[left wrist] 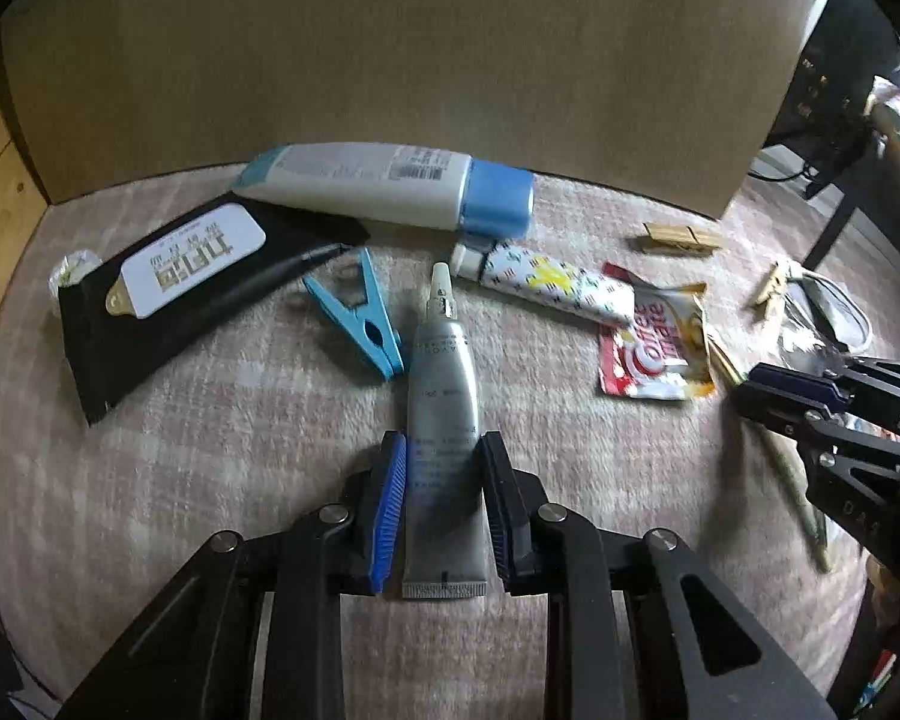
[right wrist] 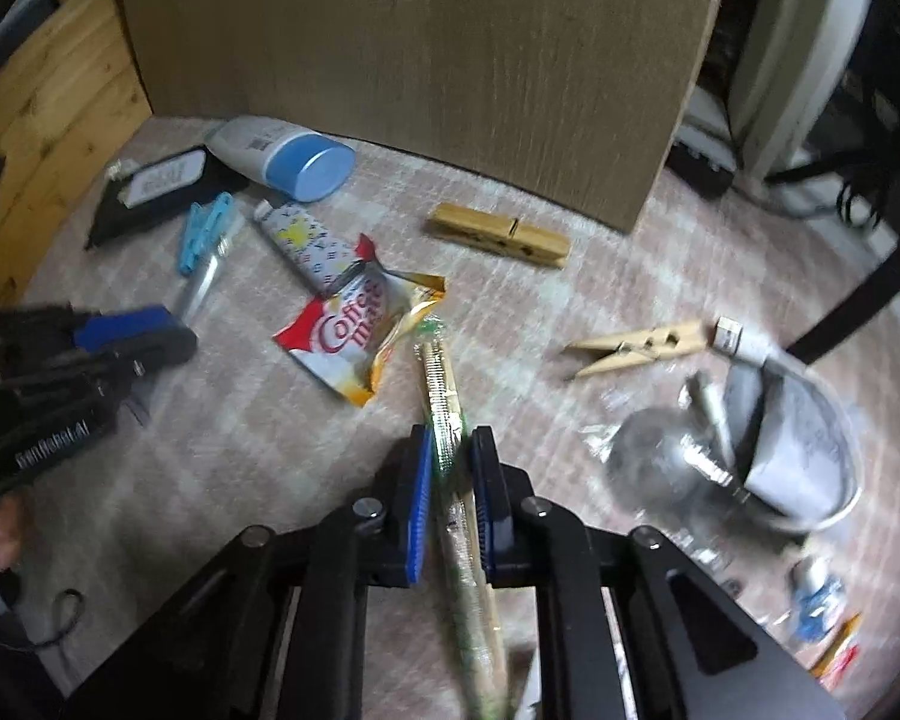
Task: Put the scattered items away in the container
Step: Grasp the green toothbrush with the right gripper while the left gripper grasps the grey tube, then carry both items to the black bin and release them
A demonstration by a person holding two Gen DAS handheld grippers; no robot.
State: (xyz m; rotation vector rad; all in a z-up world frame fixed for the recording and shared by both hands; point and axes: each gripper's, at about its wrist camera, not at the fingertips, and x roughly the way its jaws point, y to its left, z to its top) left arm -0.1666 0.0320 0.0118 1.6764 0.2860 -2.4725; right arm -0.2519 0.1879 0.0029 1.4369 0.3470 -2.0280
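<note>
Pick-up step: my left gripper [left wrist: 443,480] jaws clamp the grey tube [left wrist: 444,420], my right gripper [right wrist: 453,480] jaws the wrapped chopsticks [right wrist: 450,438]; next, lift both to the container

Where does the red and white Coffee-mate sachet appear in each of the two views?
Left wrist view: red and white Coffee-mate sachet, right of centre, beyond the gripper.
Right wrist view: same sachet, left of centre.
Shared landmark: the patterned white tube that touches the sachet.

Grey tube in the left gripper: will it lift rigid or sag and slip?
The grey tube looks soft-walled, so the left gripper, clamped near its flat crimped tail, may dent it. The nozzle end will probably droop slightly. The glossy skin could slip.
</note>
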